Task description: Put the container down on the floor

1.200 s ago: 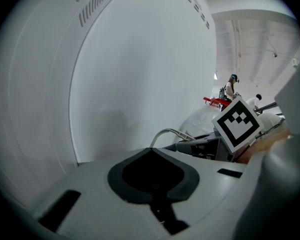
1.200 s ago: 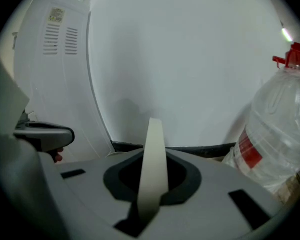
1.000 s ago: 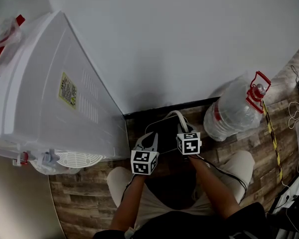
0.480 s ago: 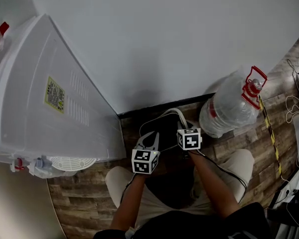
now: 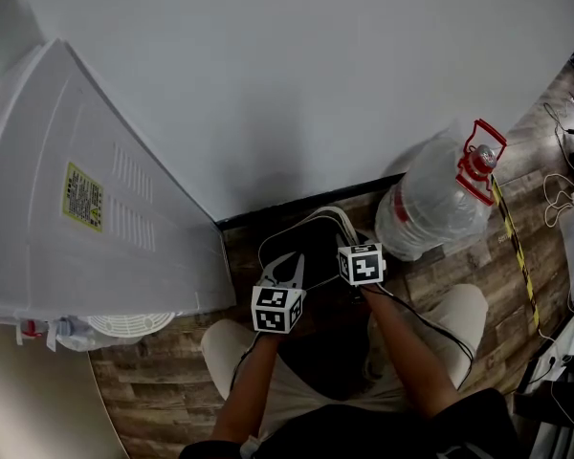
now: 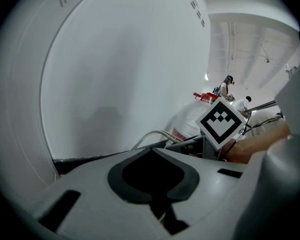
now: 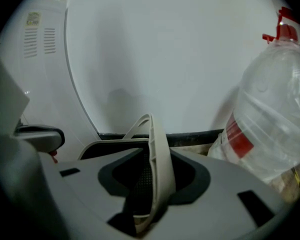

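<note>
A dark container point(image 5: 306, 242) with a pale rim sits on the wood floor against the baseboard. Its beige handle point(image 5: 340, 220) arches over it. My right gripper point(image 5: 349, 242) is at the handle. In the right gripper view the handle point(image 7: 157, 169) stands loosely in the gap of the right gripper point(image 7: 152, 194), whose jaws have just been opening and now stand open. My left gripper point(image 5: 292, 259) is at the container's near rim. In the left gripper view the left gripper point(image 6: 157, 204) has its jaws drawn close on something dark, seemingly that rim.
A white water dispenser point(image 5: 86, 218) stands close on the left. A large clear water bottle point(image 5: 430, 208) with a red cap leans by the wall on the right. The person's knees flank the container. Yellow-black tape point(image 5: 517, 256) and cables lie further right.
Both grippers and the container have shifted slightly towards the wall. The dispenser has slid left in the head view and the bottle has moved up.
</note>
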Demonstrator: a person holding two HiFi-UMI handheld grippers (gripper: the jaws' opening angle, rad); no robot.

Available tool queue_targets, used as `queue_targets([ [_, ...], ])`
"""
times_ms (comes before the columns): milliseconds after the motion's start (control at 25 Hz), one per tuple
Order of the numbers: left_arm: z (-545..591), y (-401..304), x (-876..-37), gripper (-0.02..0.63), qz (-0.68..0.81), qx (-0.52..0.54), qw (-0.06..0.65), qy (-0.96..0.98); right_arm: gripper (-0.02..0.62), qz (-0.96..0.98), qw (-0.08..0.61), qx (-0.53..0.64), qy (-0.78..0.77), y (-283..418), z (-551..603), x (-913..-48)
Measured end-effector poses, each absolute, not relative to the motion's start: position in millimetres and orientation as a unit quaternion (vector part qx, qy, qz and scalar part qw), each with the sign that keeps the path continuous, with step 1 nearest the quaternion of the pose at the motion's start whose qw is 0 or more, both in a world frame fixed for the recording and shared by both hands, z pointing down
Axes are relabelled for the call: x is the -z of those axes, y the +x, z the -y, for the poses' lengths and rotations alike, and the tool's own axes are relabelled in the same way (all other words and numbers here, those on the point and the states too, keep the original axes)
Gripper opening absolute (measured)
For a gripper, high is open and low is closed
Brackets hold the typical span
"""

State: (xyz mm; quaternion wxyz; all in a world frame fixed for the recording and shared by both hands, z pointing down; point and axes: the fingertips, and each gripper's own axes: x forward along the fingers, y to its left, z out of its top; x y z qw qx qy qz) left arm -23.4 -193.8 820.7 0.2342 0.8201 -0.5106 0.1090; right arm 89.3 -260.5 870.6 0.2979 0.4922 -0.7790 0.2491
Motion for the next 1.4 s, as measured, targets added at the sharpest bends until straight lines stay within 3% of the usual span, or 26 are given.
queue_targets([
  [720,202.3,-2.5,-826.4,0.017,0.498,-0.113,0.239,0.826,0.161,0.747,0.317,-0.295,0.504,122.4,260.2,-904.1],
  [1400,207.2,15.7,-830.3,0.017,0.485,-0.123,0.243,0.831,0.170,0.739,0.287,-0.315,0.522,136.7,264.9,-892.3],
])
